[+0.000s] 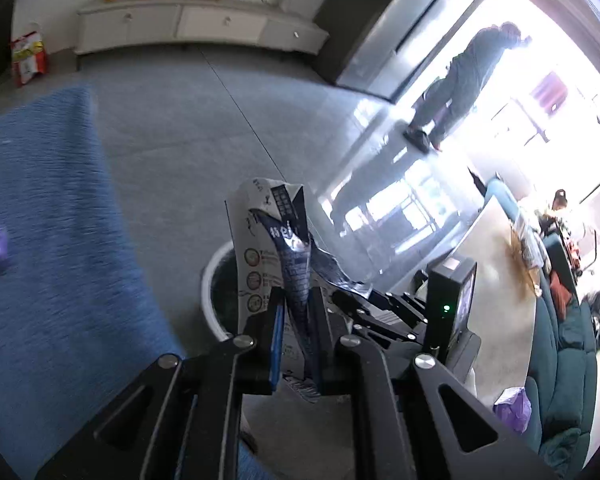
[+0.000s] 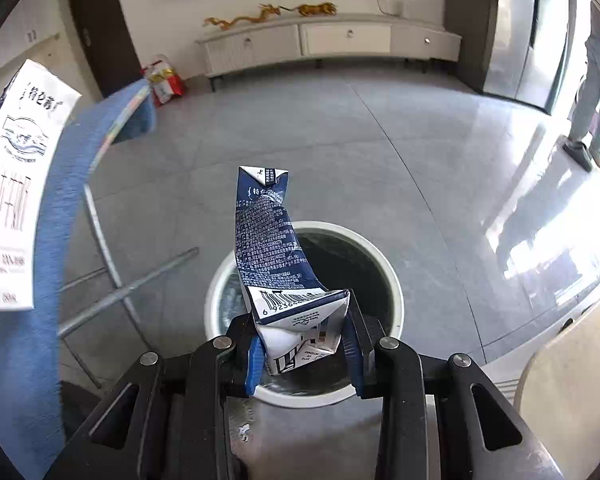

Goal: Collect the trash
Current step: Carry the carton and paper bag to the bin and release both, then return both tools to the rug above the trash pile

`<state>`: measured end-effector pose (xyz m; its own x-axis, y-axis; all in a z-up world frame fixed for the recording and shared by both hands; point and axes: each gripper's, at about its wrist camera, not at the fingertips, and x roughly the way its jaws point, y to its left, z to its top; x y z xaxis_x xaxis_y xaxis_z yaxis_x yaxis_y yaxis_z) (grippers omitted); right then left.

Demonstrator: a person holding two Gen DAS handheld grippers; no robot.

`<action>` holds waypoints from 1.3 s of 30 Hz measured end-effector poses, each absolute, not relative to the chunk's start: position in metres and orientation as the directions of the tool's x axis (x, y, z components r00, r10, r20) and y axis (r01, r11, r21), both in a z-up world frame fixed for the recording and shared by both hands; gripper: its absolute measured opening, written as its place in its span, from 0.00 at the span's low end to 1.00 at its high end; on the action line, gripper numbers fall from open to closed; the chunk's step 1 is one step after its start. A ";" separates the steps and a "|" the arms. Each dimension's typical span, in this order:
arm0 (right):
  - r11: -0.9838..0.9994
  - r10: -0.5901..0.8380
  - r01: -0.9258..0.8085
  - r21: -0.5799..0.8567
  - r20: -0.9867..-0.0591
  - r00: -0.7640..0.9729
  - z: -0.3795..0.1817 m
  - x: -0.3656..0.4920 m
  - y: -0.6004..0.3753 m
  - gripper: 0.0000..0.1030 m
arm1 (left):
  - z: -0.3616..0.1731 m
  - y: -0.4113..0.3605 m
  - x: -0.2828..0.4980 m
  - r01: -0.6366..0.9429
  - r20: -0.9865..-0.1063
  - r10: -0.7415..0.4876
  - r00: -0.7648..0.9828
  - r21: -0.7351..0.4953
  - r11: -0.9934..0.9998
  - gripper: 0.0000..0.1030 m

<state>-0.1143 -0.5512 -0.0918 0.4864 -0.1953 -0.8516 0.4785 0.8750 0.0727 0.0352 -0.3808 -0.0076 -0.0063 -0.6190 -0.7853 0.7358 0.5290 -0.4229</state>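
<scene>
My left gripper [image 1: 298, 332] is shut on a crushed white and blue milk carton [image 1: 268, 240], held upright above the floor beside the white round trash bin [image 1: 216, 276]. The right gripper shows in this view [image 1: 380, 308] as black fingers next to it. My right gripper [image 2: 304, 344] is shut on a second crushed blue milk carton [image 2: 268, 240], held over the open mouth of the white bin [image 2: 388, 276]. The left gripper's carton appears large at the left edge of the right wrist view [image 2: 16, 184].
A blue-covered table [image 1: 40, 240] with metal legs [image 2: 112, 276] stands to the left. A white low cabinet [image 2: 332, 40] lines the far wall. A person [image 1: 460, 80] stands near bright windows. A beige chair [image 2: 572, 380] and teal sofa [image 1: 560, 360] are at right.
</scene>
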 end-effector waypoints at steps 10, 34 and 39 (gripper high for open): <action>0.848 -0.203 0.526 0.066 -0.876 0.437 -0.121 -0.097 -0.579 0.42 | -0.049 -0.459 0.051 0.751 -0.814 -0.579 -0.041 -0.408 0.520 0.27; 0.865 -0.340 0.497 0.077 -0.639 0.690 0.034 -0.141 -0.504 0.96 | 0.066 -0.306 -0.003 0.760 -0.664 -0.690 0.289 -0.279 0.587 0.61; 0.896 -0.318 0.431 0.110 -0.519 0.793 0.087 -0.147 -0.465 1.00 | 0.096 -0.237 -0.005 0.729 -0.601 -0.694 0.396 -0.254 0.636 0.61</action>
